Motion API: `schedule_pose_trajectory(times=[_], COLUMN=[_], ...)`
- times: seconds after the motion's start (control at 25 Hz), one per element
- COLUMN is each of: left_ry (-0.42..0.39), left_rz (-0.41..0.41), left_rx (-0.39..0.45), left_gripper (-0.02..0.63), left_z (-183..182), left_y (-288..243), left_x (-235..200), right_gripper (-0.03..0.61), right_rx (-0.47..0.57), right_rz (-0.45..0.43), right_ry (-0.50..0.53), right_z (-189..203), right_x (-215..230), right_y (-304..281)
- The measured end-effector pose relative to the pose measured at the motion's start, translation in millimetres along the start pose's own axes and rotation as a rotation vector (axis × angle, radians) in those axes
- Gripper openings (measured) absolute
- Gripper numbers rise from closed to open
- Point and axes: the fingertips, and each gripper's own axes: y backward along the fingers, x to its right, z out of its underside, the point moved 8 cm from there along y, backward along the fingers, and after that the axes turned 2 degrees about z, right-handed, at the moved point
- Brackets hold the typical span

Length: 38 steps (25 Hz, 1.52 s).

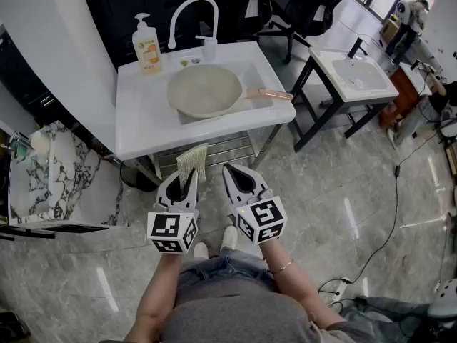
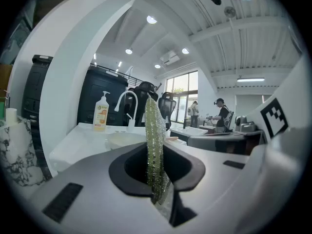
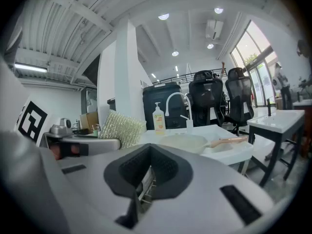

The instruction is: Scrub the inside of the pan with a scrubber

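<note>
A beige pan (image 1: 203, 90) with a copper-toned handle (image 1: 268, 93) rests over the basin of the white sink table (image 1: 143, 123). In front of the table, below its edge, my left gripper (image 1: 188, 180) is shut on a green mesh scrubber (image 1: 191, 161), which stands up from its jaws. The left gripper view shows the scrubber (image 2: 155, 145) edge-on, pinched in the left gripper (image 2: 159, 191), with the pan (image 2: 126, 140) beyond. My right gripper (image 1: 233, 174) sits beside it, shut and holding nothing. From the right gripper (image 3: 141, 191) I see the scrubber (image 3: 121, 128) and the pan (image 3: 183, 141).
A soap bottle (image 1: 146, 45) and a curved white faucet (image 1: 193, 11) stand at the back of the sink table. A second white sink table (image 1: 357, 73) stands to the right, office chairs (image 1: 307, 2) behind. A marble counter (image 1: 53, 174) lies to the left.
</note>
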Motion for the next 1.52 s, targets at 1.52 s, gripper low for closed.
schedule_pose_trajectory(times=[1.52], left_ry=[0.063], left_rz=[-0.103], left_rx=[-0.015], left_gripper=[0.065], left_z=[-18], left_y=[-108], left_x=[-24], right_gripper=[0.011], right_rx=[-0.019], right_rz=[0.027], right_ry=[-0.068], right_z=[-12], right_x=[126], right_y=[-45])
